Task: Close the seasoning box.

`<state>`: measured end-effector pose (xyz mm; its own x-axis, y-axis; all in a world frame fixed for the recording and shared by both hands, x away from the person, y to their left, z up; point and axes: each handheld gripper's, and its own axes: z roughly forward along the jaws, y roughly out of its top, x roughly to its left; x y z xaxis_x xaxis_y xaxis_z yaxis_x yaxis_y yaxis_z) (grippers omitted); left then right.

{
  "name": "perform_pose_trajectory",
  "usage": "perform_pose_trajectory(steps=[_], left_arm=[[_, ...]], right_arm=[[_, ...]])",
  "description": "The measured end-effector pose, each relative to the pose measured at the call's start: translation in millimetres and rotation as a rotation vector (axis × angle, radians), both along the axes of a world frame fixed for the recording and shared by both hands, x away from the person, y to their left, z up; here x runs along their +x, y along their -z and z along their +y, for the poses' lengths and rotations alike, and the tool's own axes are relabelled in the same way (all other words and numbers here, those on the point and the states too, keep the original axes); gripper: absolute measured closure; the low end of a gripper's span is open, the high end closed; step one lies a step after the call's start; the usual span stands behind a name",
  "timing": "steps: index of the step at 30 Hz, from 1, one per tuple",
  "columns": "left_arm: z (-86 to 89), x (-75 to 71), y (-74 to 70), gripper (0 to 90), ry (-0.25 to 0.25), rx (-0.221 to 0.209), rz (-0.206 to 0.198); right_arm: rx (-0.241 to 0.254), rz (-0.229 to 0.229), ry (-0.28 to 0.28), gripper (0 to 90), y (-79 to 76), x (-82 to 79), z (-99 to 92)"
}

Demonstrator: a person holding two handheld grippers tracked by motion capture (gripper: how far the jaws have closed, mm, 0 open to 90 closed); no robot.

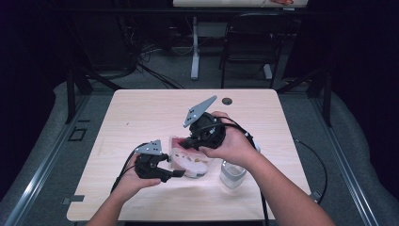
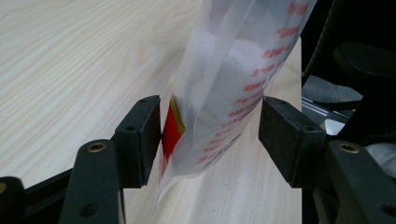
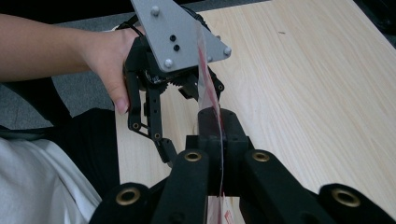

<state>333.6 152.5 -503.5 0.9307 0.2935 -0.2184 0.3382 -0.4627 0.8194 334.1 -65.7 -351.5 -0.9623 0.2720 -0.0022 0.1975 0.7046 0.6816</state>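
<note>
Here the bag (image 2: pixel 224 88) is hung upright near the surface's (image 1: pixel 141 113) near edge, top pinched in the closed right tool (image 3: pixel 219 140); its lower end sits between the open left tool's (image 2: pixel 210 135) pads, unclamped

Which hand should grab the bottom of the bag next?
Probably the left. The left gripper already has its fingers open on either side of the bag, so it only needs to close. The right gripper is busy, shut on the bag's edge and holding it up.
</note>
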Motion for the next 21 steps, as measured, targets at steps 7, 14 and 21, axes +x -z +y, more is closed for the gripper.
perform_pose_trajectory(steps=[7,14,21], left_arm=[[-1.9,0.9,6.0,39.4,0.004,-0.014,0.003],[-3.6,1.7,10.7,37.9,0.009,-0.017,0.013],[-5.1,2.4,15.8,38.3,0.015,-0.008,0.003]], right_arm=[[-0.009,0.001,-0.005,90.0,1.6,-0.5,1.0],[0.003,-0.002,-0.003,90.0,2.5,-1.4,2.6],[0.000,-0.005,-0.011,90.0,1.8,-2.3,3.8]])
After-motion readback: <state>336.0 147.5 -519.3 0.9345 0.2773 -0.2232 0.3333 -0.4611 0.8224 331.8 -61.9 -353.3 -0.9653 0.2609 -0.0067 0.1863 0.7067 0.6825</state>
